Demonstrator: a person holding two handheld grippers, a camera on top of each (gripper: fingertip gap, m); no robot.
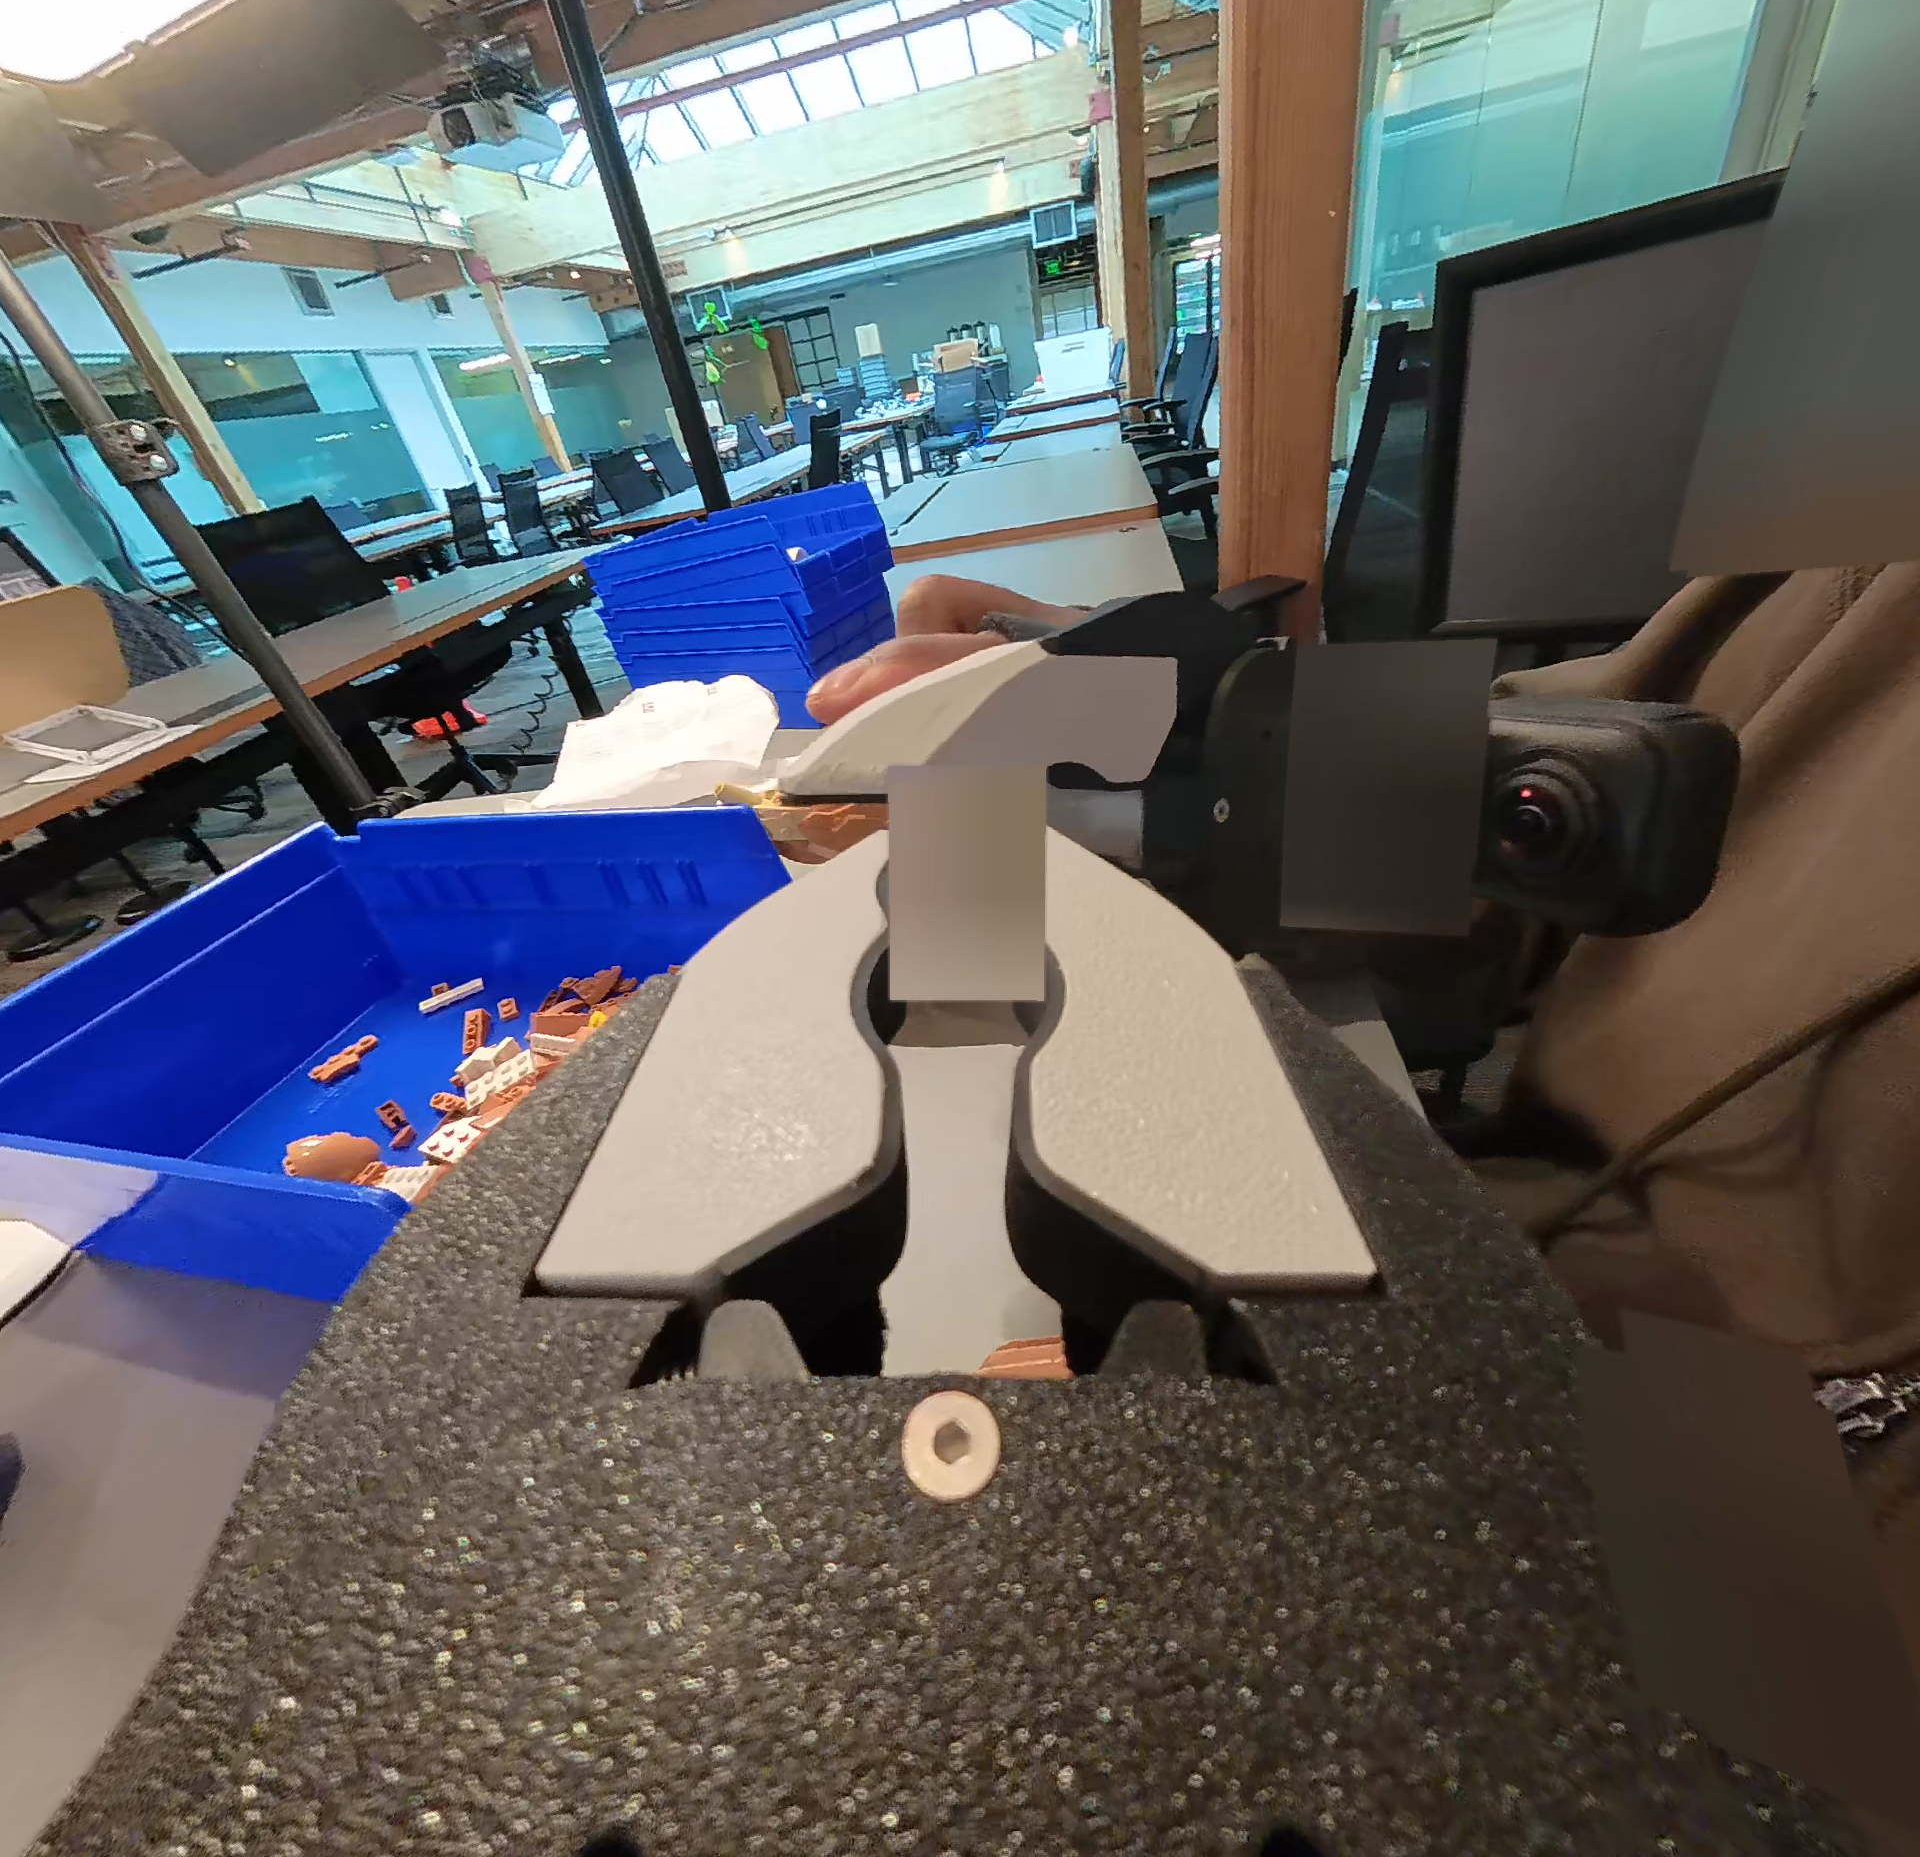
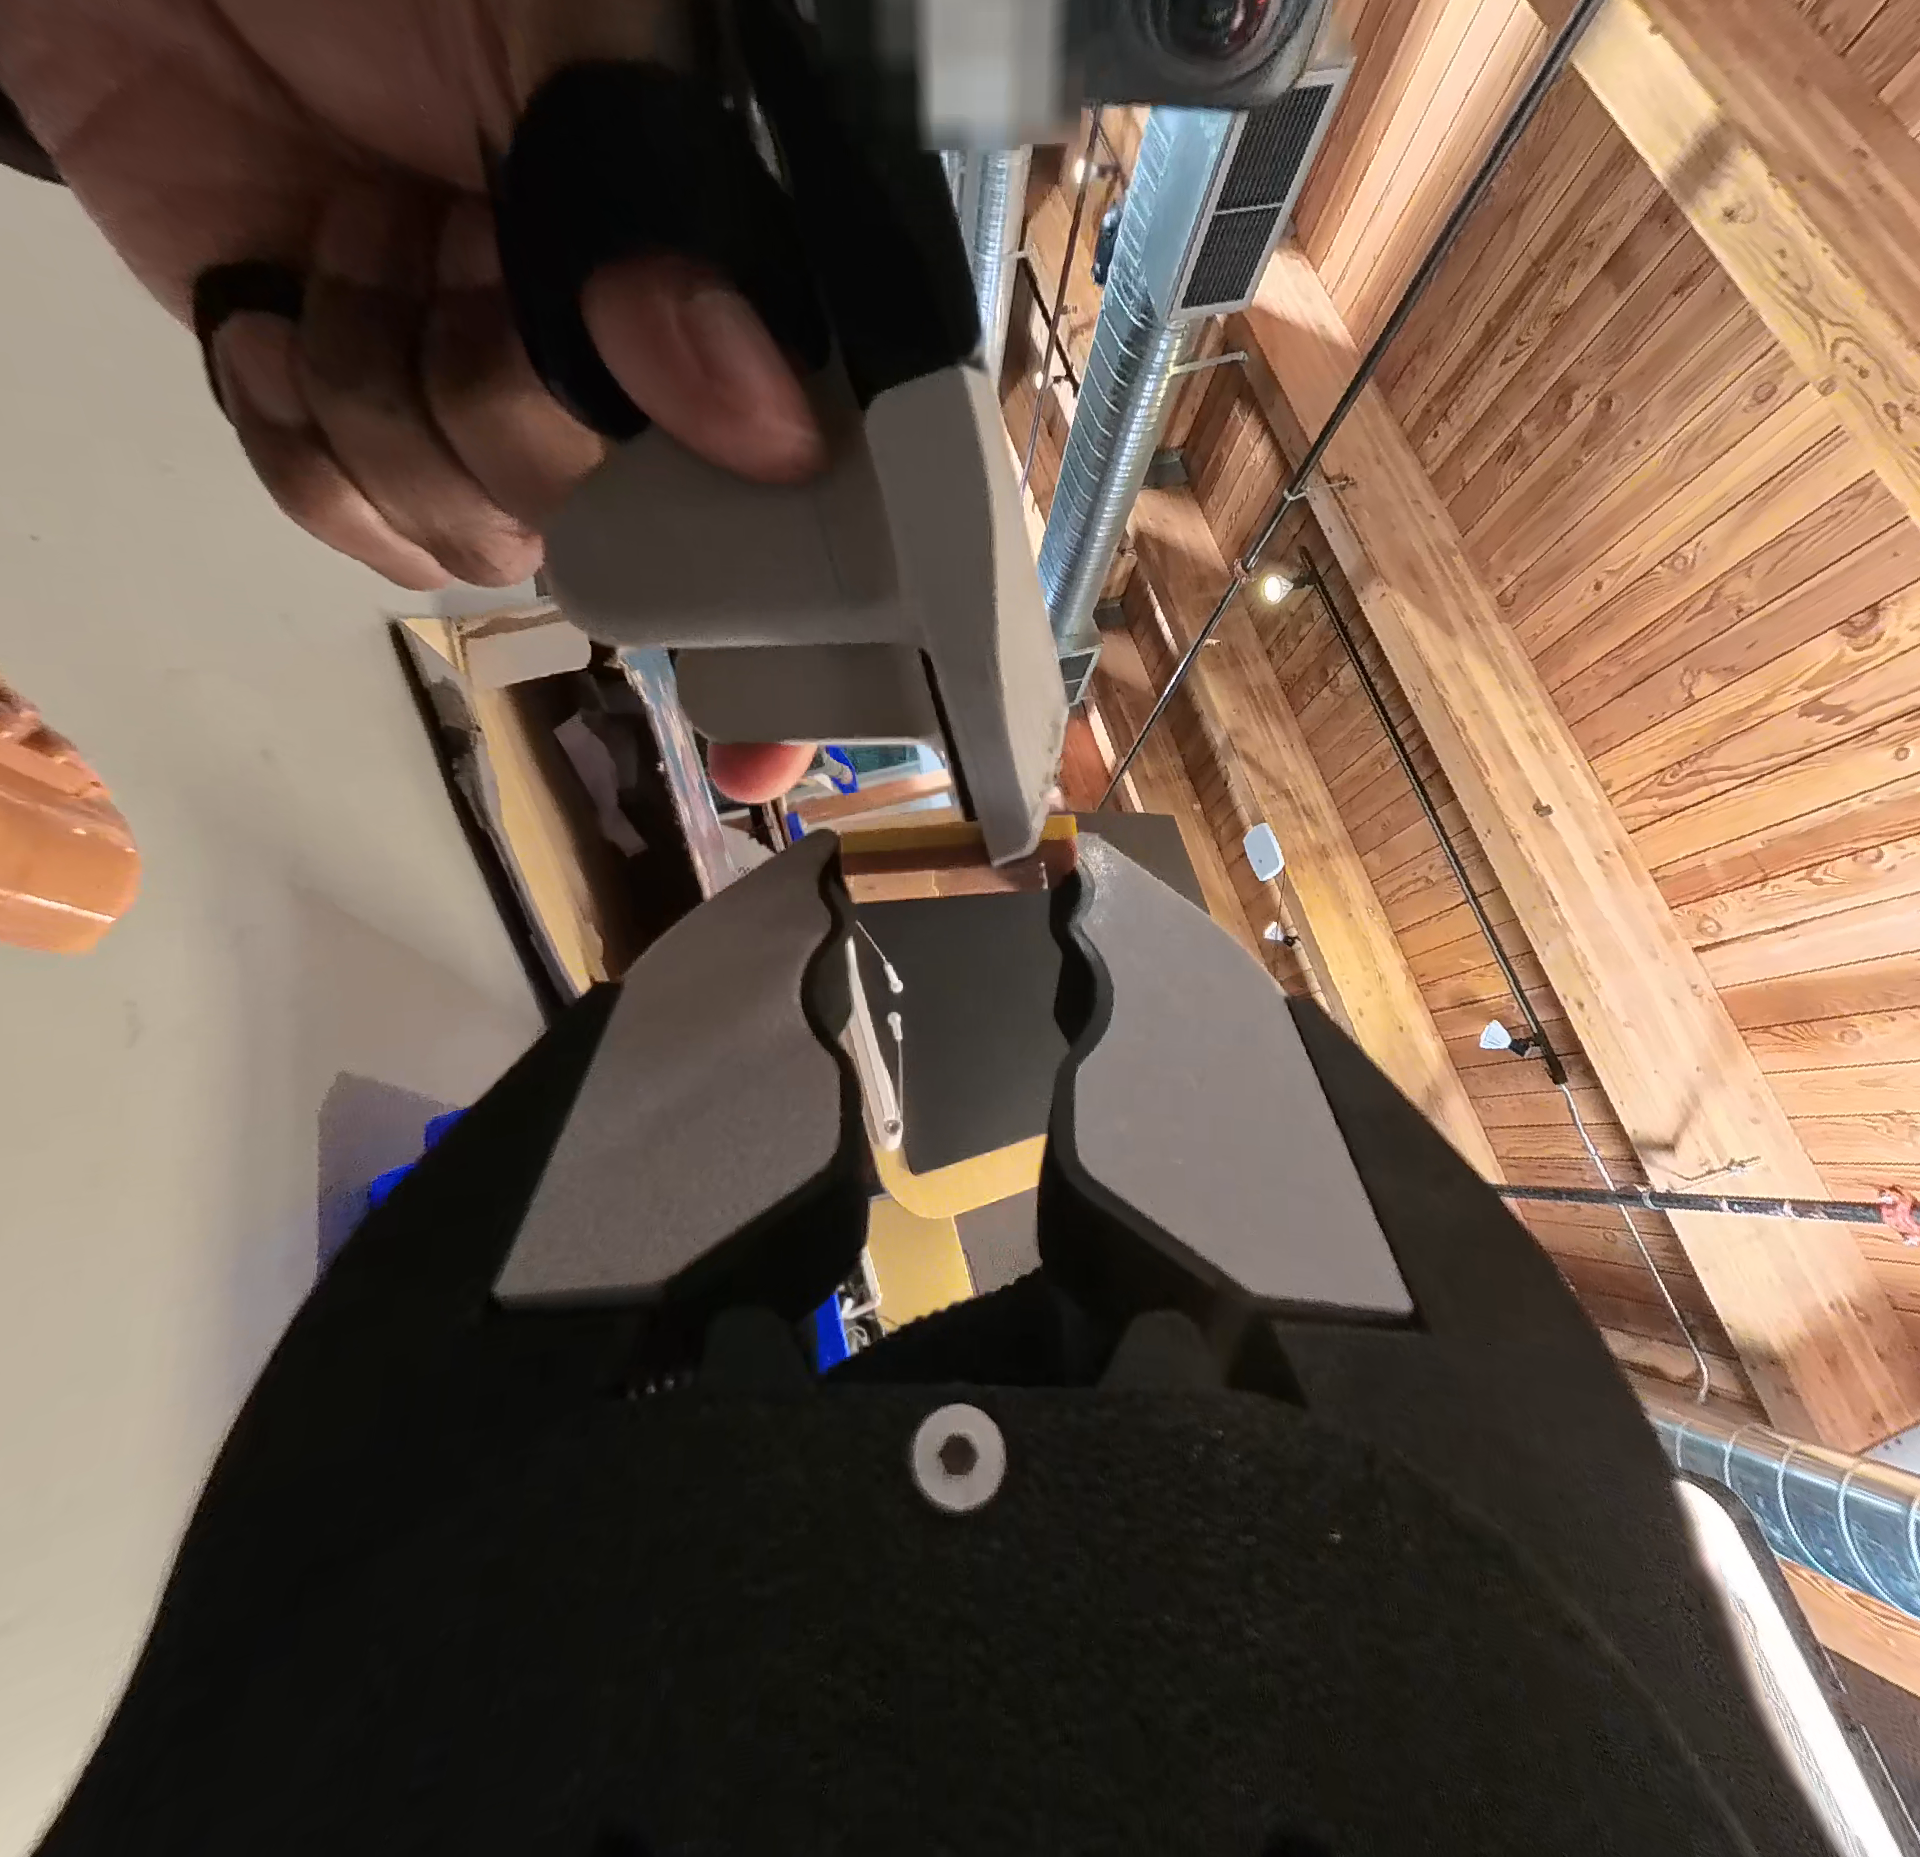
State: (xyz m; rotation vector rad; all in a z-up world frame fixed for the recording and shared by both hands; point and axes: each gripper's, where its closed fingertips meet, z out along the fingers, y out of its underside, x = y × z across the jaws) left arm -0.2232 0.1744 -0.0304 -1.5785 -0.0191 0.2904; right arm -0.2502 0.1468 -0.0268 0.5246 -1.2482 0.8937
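Observation:
My right gripper is shut on a flat brown and yellow brick piece, held across its tips and tilted up toward the ceiling. A grey finger of the left gripper comes down from above, its tip touching that piece's right end. In the left wrist view, my left gripper has its jaws a narrow gap apart and a blurred patch hides the tips. The brown piece shows just left of them, under the right gripper's finger, which a hand holds.
A blue bin with several loose brown and white bricks sits at the left. Behind it are a crumpled white bag, stacked blue bins and a black stand pole. An orange-brown brick build lies on the white table. My two grippers' fingertips are within a few centimetres of each other.

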